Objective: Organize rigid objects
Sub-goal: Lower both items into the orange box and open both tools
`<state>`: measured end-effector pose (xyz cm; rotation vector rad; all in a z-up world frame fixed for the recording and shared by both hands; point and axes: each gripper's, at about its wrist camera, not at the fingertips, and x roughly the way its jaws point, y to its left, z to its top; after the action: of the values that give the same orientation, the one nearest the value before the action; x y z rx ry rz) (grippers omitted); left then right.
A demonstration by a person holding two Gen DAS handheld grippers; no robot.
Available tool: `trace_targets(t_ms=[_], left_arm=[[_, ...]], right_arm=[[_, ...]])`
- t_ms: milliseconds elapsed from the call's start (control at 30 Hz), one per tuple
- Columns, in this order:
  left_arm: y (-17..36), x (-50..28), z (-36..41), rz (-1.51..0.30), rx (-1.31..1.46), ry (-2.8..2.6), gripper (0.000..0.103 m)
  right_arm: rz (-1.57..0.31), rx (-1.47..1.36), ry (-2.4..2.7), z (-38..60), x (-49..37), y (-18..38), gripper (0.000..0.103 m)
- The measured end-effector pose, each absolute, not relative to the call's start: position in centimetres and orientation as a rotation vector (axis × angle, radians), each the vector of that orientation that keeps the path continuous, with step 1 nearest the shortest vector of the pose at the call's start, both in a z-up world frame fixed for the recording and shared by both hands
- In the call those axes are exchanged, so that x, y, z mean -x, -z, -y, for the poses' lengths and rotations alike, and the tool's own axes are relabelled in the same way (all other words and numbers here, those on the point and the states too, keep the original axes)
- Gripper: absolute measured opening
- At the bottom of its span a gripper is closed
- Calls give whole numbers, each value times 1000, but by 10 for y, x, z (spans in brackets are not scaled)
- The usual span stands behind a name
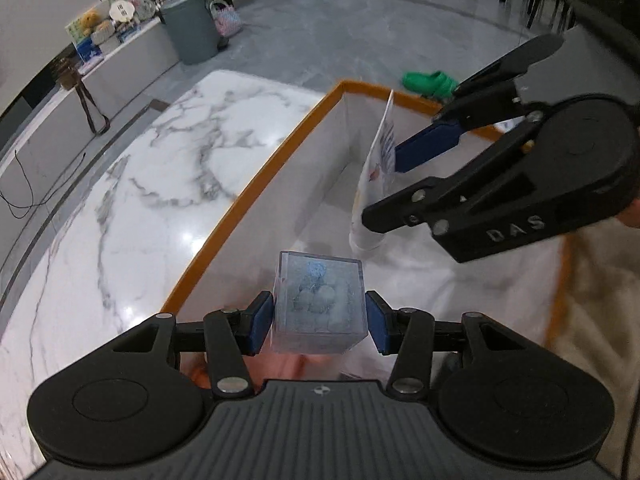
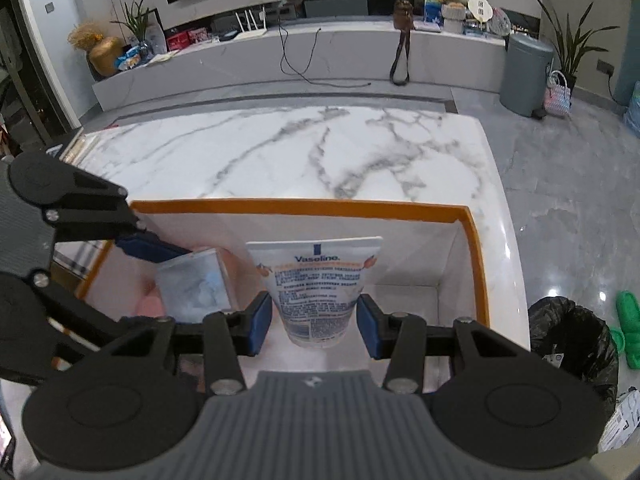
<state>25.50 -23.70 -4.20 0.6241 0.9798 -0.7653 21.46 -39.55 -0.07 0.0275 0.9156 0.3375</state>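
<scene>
Here, two handheld grippers work over a white box with an orange rim (image 1: 256, 184) that sits on a marble table (image 1: 132, 200). In the left wrist view, the left gripper (image 1: 319, 322) has its blue pads pressed against both sides of a clear plastic cube (image 1: 320, 304), held above the box's near end at about 6 o'clock. In the right wrist view, the right gripper (image 2: 315, 322) holds a white Vaseline tube (image 2: 316, 288), crimped end up, cap end down, between its blue pads; whether the pads squeeze it firmly I cannot tell, though they sit against its sides. The tube hangs inside the box, with the cube at 9 o'clock of it.
</scene>
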Motion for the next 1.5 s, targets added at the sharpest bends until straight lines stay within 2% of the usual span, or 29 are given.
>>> trace_targets(t_ms=[367, 633, 700, 833, 1067, 1500], left_arm=[[75, -277, 238, -981, -647, 789, 56], [87, -266, 246, -944, -804, 839, 57], [88, -264, 245, -942, -808, 835, 60], [86, -261, 240, -923, -831, 822, 59], [83, -255, 232, -932, -865, 769, 64], [77, -251, 230, -895, -833, 692, 64]], right_arm=[[-937, -74, -361, 389, -251, 25, 46], [-938, -88, -344, 379, -260, 34, 46], [-939, -75, -335, 376, -260, 37, 46], [-941, -90, -335, 376, -260, 39, 47], [-935, -98, -331, 372, -260, 40, 47], [-973, -125, -324, 368, -260, 46, 48]])
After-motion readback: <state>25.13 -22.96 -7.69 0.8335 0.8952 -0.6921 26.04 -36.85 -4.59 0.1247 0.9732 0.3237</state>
